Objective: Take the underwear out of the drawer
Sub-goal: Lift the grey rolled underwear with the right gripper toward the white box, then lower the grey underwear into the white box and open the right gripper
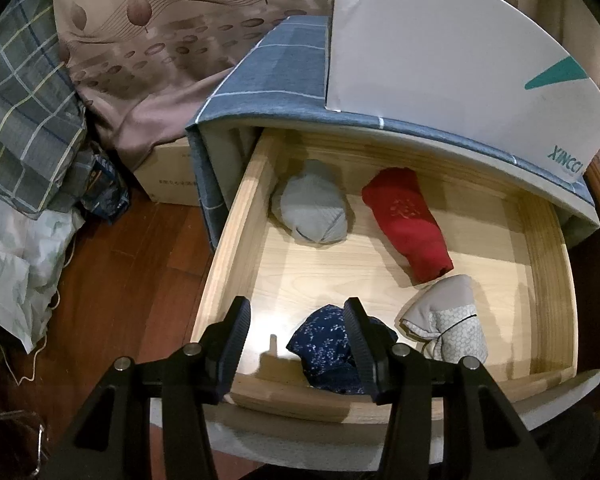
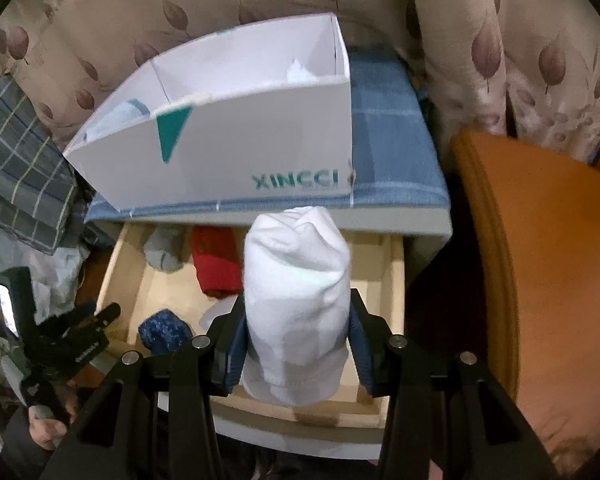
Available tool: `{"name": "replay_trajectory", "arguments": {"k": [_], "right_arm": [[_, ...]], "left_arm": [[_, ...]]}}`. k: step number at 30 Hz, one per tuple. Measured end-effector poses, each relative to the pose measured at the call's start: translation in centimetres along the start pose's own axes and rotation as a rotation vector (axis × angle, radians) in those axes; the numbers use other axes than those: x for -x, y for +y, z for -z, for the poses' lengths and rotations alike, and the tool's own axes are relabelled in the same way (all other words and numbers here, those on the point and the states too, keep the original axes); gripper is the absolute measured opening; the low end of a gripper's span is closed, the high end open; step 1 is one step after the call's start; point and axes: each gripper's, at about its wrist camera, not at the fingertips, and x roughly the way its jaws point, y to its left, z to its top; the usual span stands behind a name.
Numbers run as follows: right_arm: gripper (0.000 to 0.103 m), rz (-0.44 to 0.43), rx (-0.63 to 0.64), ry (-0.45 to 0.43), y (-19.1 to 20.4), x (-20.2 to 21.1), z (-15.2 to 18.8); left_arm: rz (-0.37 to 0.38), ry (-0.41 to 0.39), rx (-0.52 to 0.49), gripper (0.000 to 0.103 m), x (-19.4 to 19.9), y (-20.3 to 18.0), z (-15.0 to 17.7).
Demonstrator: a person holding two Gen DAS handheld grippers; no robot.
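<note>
My right gripper (image 2: 298,344) has its two pads pressed against the sides of a rolled white underwear (image 2: 298,292), holding it near its hemmed lower end. The roll stands nearly upright between the jaws, its long axis running away from me, the rounded closed end pointing up toward the white box (image 2: 236,152) and the open hem toward my wrist. It hangs above the open drawer (image 2: 396,280), clear of the other rolls.

My left gripper (image 1: 298,340) hovers over the drawer's near edge with its jaws apart and nothing between them; the dark blue patterned roll (image 1: 324,344) lies below, partly behind the right finger. Further in, a grey roll (image 1: 310,204) sits at the back left, and a red roll (image 1: 406,224) lies beside it with its long axis slanting from the back toward the near right. A pale grey patterned roll (image 1: 446,320) rests near the right side. The box stands on the blue checked cloth (image 1: 268,76) covering the cabinet top.
</note>
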Motion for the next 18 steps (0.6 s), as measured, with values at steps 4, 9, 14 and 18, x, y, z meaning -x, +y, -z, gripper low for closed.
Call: {"name": "replay_trajectory", "arguments": {"k": [4, 9, 14, 18], "right_arm": [[0.042, -0.005, 0.001, -0.045, 0.0, 1.6, -1.2], [0.042, 0.000, 0.013, -0.097, 0.2, 3.7, -3.3], [0.042, 0.010, 0.039, -0.157, 1.0, 5.5, -5.5], [0.042, 0.015, 0.046, -0.212, 1.8, 6.7, -8.2]], "left_arm": [[0.002, -0.001, 0.006, 0.049, 0.0, 0.1, 0.0], [-0.005, -0.005, 0.008, 0.049, 0.0, 0.1, 0.0], [-0.008, -0.002, 0.005, 0.049, 0.1, 0.2, 0.0], [-0.012, 0.001, 0.011, 0.049, -0.1, 0.3, -0.1]]}}
